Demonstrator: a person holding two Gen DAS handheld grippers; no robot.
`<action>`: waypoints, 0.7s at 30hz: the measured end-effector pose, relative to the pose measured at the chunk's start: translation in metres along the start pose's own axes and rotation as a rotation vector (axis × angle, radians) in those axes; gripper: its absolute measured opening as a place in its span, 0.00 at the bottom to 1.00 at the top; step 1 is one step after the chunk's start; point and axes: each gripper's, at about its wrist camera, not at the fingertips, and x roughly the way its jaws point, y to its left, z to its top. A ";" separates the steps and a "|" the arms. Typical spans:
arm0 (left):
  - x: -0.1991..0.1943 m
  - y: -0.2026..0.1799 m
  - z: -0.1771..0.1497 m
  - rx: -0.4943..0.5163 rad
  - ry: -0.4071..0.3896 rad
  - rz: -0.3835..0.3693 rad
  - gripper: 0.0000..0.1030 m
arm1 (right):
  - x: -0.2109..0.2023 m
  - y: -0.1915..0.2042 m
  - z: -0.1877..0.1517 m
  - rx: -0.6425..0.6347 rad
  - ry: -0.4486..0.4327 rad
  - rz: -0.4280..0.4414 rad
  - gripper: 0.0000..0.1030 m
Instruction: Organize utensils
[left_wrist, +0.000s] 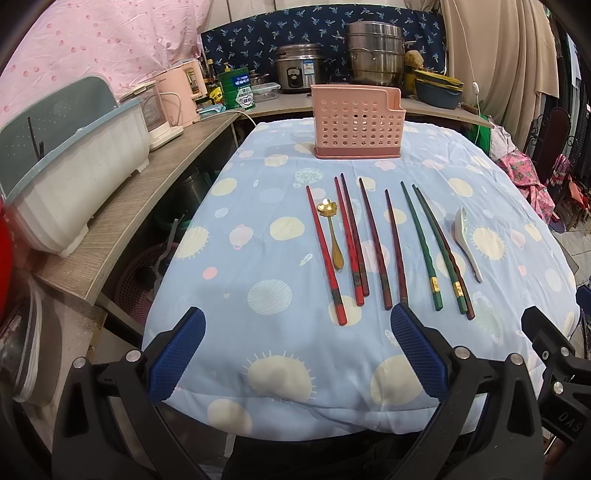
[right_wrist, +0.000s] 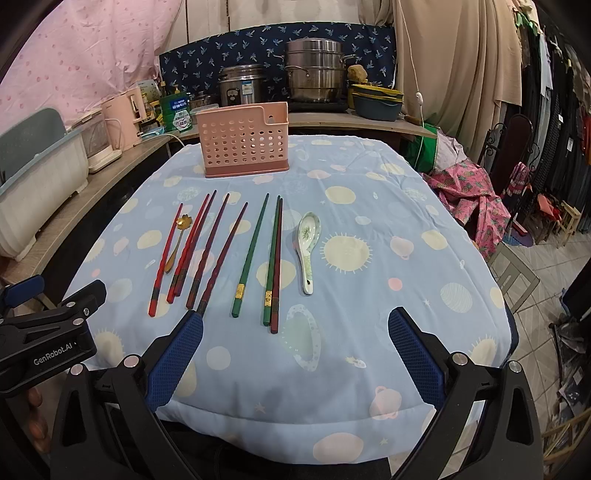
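With both the left tongs (left_wrist: 297, 319) and right tongs (right_wrist: 295, 321) spread apart and empty at the surface's near edge, we find the chopsticks (left_wrist: 373, 243) ahead, their long axes running toward the pink holder (left_wrist: 356, 122) at the far edge, roughly equally near both.

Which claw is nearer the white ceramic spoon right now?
Right. The right claw sits just short of the white ceramic spoon; the left claw is farther off, with the spoon ahead to its right.

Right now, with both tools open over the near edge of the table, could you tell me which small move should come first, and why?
Probably ease the right tool forward toward the green chopsticks. It is open and empty, they lie straight ahead of it, and nothing yet stands in the pink holder. The left tool is open too.
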 end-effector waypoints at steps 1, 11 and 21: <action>0.000 0.001 0.000 0.000 0.000 0.000 0.93 | 0.000 0.000 0.000 0.001 0.000 0.000 0.93; 0.001 0.002 0.000 0.000 0.000 0.000 0.93 | 0.000 0.000 0.000 0.002 -0.001 0.000 0.93; 0.001 0.003 -0.001 0.000 0.000 0.001 0.93 | 0.000 -0.001 0.000 0.001 -0.001 0.001 0.93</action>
